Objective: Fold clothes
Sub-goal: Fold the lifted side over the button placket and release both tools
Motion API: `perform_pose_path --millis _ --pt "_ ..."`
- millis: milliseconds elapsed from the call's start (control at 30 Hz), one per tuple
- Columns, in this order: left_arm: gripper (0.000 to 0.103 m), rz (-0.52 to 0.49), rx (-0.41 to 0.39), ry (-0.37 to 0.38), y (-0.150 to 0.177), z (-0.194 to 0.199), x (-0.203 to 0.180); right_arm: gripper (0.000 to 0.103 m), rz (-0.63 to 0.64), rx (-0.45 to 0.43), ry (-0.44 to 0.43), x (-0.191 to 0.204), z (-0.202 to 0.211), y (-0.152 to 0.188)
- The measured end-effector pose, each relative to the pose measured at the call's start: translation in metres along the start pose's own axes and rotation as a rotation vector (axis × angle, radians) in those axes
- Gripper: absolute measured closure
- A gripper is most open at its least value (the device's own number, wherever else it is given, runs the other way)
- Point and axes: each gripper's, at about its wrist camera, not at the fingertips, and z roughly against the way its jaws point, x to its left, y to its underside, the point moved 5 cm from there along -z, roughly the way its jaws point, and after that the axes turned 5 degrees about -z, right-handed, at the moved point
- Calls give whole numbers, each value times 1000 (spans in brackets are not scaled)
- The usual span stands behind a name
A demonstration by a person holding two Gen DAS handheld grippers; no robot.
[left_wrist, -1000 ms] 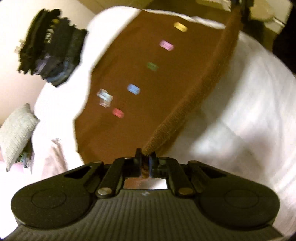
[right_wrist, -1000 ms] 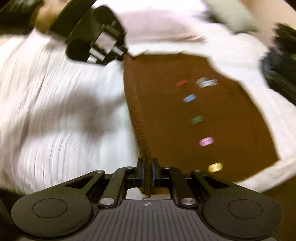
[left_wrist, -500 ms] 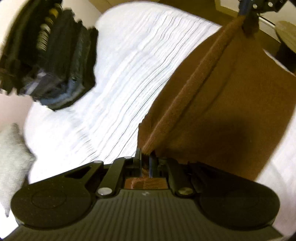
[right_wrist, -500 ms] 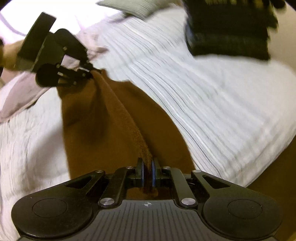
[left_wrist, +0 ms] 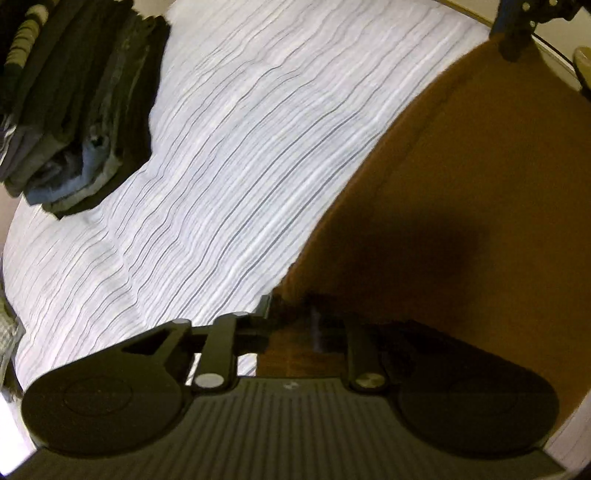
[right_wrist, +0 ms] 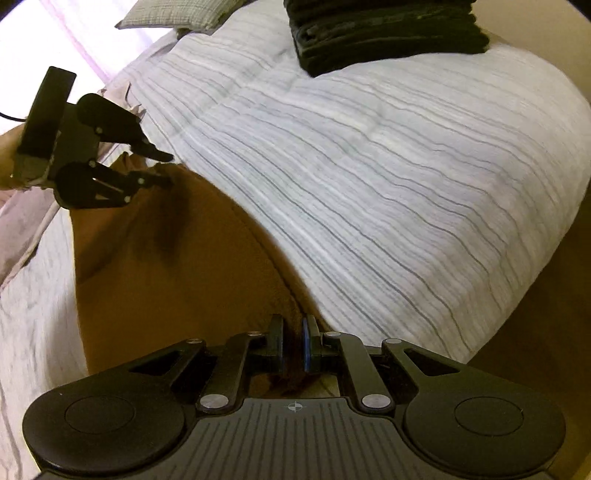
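A brown knit garment [left_wrist: 461, 192] lies folded over on the striped white bedspread [left_wrist: 258, 147]; its coloured buttons are hidden. In the left wrist view my left gripper [left_wrist: 290, 314] has its fingers parted over the garment's near corner. In the right wrist view [right_wrist: 184, 266] the garment shows again, and the left gripper [right_wrist: 164, 168] is seen open just above the corner. My right gripper [right_wrist: 293, 339] is nearly closed on the garment's folded edge. It shows far off in the left wrist view [left_wrist: 517, 33], at the garment's far corner.
A stack of folded dark clothes [left_wrist: 70, 99] sits on the bed, also in the right wrist view [right_wrist: 384, 33]. A grey pillow [right_wrist: 177, 14] and pale pink fabric [right_wrist: 22, 221] lie at the bed's far side. The bed's edge [right_wrist: 517, 314] drops to a wooden floor.
Both grippers carried the garment's edge across, folding it over so the buttons are hidden. The garment has settled on the bed, and the left gripper's fingers have opened.
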Motion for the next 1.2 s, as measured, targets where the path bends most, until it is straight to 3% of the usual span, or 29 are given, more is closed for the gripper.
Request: perform_pose_path --millis 200,233,267,300,500,567,600,767,867,967,1100,1200 --pt "77 154 -3 -29 24 33 2 95 -35 -30 24 6 15 7" --pt "77 196 -7 -25 28 39 1 79 -40 -36 22 8 18 9" --pt "77 229 -13 -20 30 44 -2 45 -38 -42 30 11 20 11" --pt "77 260 -22 -12 30 48 -7 34 -34 -47 38 14 22 13" --pt "77 359 -72 56 19 52 -57 34 52 -40 57 12 5 13" --pt "77 371 -73 81 12 42 -75 49 81 -37 63 11 -1 13" --pt "77 376 -70 92 10 37 -82 49 96 -36 66 10 -3 13" --pt "77 402 -47 73 5 17 -103 53 168 -30 82 8 -18 13" --pt "77 445 -44 71 10 26 -100 53 206 -25 91 6 -25 13" --pt "76 466 -19 56 18 44 -104 53 193 -34 81 4 -6 7" --pt "71 513 0 42 30 70 -122 53 255 -51 -57 37 18 13" --pt "69 548 23 50 40 77 -142 53 303 -32 -157 62 13 29"
